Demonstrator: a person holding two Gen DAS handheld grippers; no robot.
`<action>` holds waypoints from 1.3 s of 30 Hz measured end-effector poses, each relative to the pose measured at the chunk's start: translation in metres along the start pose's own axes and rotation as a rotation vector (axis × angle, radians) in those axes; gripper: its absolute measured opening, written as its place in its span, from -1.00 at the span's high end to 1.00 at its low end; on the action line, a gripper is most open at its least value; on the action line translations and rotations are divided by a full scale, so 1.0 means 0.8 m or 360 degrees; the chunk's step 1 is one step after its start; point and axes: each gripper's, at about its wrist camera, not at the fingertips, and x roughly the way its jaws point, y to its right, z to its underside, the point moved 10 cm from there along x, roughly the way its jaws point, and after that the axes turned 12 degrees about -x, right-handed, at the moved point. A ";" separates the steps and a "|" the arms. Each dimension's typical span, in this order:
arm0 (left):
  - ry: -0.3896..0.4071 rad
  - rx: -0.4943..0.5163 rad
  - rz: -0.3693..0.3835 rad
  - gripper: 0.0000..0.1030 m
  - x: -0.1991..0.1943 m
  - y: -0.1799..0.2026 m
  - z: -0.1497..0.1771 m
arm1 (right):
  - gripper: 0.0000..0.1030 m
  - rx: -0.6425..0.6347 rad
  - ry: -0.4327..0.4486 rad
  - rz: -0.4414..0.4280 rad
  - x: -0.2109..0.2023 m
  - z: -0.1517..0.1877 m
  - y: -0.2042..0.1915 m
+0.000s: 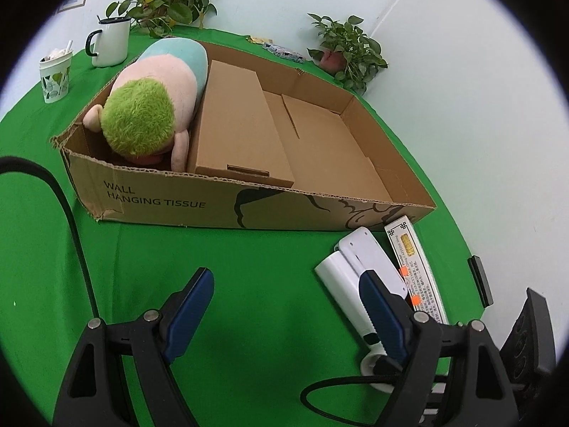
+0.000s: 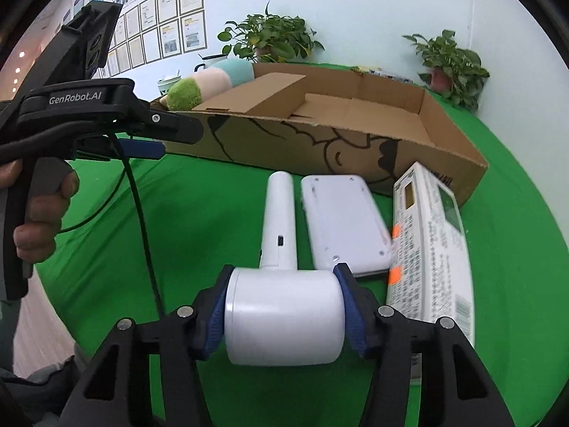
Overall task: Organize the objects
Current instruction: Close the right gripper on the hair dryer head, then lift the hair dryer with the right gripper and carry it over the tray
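Right gripper (image 2: 284, 315): jaws pressed on both flat ends of the cylindrical head of the white handheld device (image 2: 281, 249), holding it.
Left gripper (image 1: 291, 309): spread wide, holding nothing, hovering over bare green tabletop (image 1: 249, 284) in front of the cardboard box (image 1: 213, 206).
Device position: near the tabletop's right front edge, just outside the box's front wall; whether it rests on the cloth or is lifted cannot be told.
Long axis: the handle runs straight away from the right gripper toward the box wall.
Neighbours: a white flat case (image 2: 343, 224) just beside the handle, then a printed carton (image 2: 430, 245) farther right.
Box contents: plush toy (image 1: 153, 106) at the left end, brown inner box (image 1: 238, 124) beside it, free floor at the right end.
Likely next: lift over the front wall into that free floor, the right hand being the nearer one.
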 end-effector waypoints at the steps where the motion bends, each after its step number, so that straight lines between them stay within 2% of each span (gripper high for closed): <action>1: -0.0005 -0.0007 0.0016 -0.61 -0.001 0.000 0.001 | -0.04 -0.0003 0.0003 0.0001 -0.001 0.000 -0.006; 6: -0.0060 -0.0052 0.0084 -0.62 -0.002 -0.005 0.008 | -0.08 -0.0047 0.0034 -0.0117 -0.010 -0.002 -0.044; 8: -0.0105 -0.0061 0.0097 -0.62 0.001 -0.006 0.011 | -0.46 -0.0049 0.0049 -0.0157 -0.012 -0.004 -0.056; 9: -0.0126 -0.0065 0.0096 -0.62 0.003 -0.006 0.012 | -0.84 -0.0050 0.0067 -0.0156 -0.014 -0.006 -0.059; 10: -0.0149 -0.0067 0.0099 -0.61 0.005 -0.005 0.015 | -0.97 -0.0048 0.0105 -0.0148 -0.018 -0.008 -0.060; 12: -0.0216 -0.0073 0.0123 -0.62 0.012 -0.001 0.021 | -0.98 -0.0047 0.0167 -0.0155 -0.026 -0.011 -0.063; 17: -0.0418 -0.0123 0.0222 -0.61 0.037 0.017 0.045 | -0.98 0.0007 0.0111 -0.0197 -0.017 -0.007 -0.061; 21: -0.0487 -0.0201 0.0289 -0.61 0.047 0.024 0.061 | -0.85 0.0011 0.0118 -0.0241 -0.023 -0.003 -0.065; 24: -0.0505 -0.0249 0.0328 -0.61 0.047 0.025 0.068 | -0.63 -0.0010 0.0115 -0.0260 -0.026 0.000 -0.070; 29: -0.0519 -0.0298 0.0360 -0.57 0.046 0.025 0.075 | -0.35 -0.0009 0.0106 -0.0218 -0.030 0.004 -0.072; 31: -0.0528 -0.0320 0.0366 -0.45 0.049 0.024 0.077 | -0.21 -0.0015 0.0087 -0.0188 -0.030 0.005 -0.073; 33: -0.0543 -0.0328 0.0370 -0.41 0.051 0.024 0.081 | -0.08 -0.0018 0.0075 -0.0178 -0.032 0.005 -0.073; 39: -0.0570 -0.0341 0.0349 -0.34 0.053 0.022 0.090 | -0.08 0.0024 0.0064 -0.0183 -0.034 0.007 -0.078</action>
